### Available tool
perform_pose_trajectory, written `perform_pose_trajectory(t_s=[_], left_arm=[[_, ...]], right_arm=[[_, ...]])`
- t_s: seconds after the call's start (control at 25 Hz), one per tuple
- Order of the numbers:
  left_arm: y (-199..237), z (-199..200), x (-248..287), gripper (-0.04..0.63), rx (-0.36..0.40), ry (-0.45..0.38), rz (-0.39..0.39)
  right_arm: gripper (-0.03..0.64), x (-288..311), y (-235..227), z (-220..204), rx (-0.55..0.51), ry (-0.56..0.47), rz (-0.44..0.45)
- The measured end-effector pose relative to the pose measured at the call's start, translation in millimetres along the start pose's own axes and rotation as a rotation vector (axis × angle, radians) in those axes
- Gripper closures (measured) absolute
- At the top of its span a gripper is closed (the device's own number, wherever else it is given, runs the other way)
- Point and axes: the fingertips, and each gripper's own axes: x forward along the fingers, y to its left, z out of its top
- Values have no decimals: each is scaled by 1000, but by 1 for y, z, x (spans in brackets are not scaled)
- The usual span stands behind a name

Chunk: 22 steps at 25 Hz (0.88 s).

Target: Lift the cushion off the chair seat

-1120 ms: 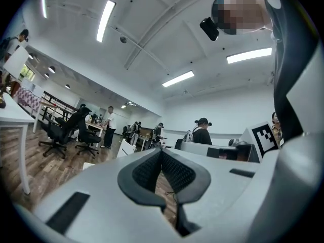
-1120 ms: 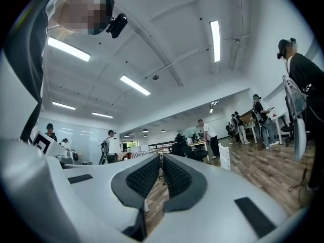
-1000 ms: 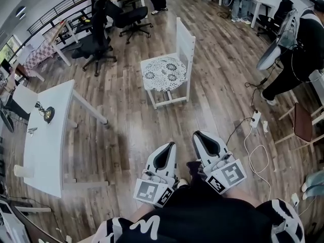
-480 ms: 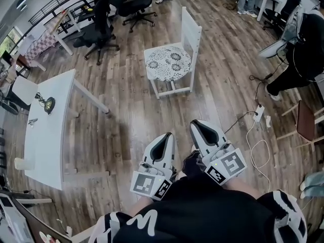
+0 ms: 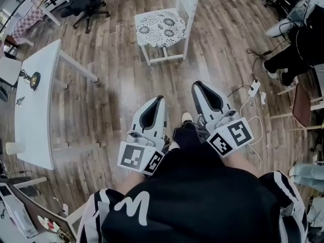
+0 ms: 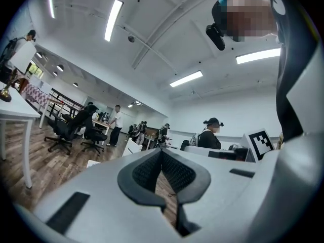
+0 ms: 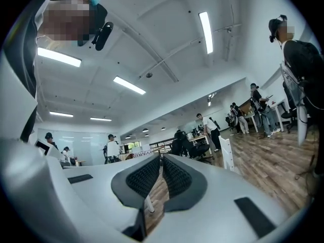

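A white wooden chair [image 5: 186,4] stands on the wood floor at the top of the head view. A round cushion [image 5: 159,27] with a black-and-white flower pattern lies on its seat. My left gripper [image 5: 157,99] and right gripper [image 5: 197,84] are held side by side, level, close to my body. Both are well short of the chair and point roughly toward it. Both are shut with nothing between their pads. In the left gripper view the left gripper [image 6: 161,153] shows its tips together. The right gripper [image 7: 161,158] looks the same, and beyond it the chair [image 7: 226,155] stands to the right.
A white table [image 5: 35,105] stands at the left with small items on it. Black office chairs [image 5: 86,1] are at the top left. A power strip [image 5: 253,89] and cables lie on the floor to the right, near a person [image 5: 298,44] and a brown stool [image 5: 302,105].
The head view has tipped down, so the chair and cushion sit higher in the frame. Both grippers have moved a little forward over the floor. Their jaws stay shut.
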Motion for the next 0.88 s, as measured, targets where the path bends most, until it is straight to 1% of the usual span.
perform_pose_trajectory(t_s=[0.36, 0.6, 0.88], left_arm=[[13, 8, 61, 591, 18, -3, 21], [20, 14, 109, 592, 36, -10, 23], [32, 12, 154, 592, 36, -13, 61]], right_arm=[[583, 38, -52, 26, -21, -17, 15], [583, 70, -86, 41, -28, -28, 47], [583, 99, -117, 44, -38, -10, 102]])
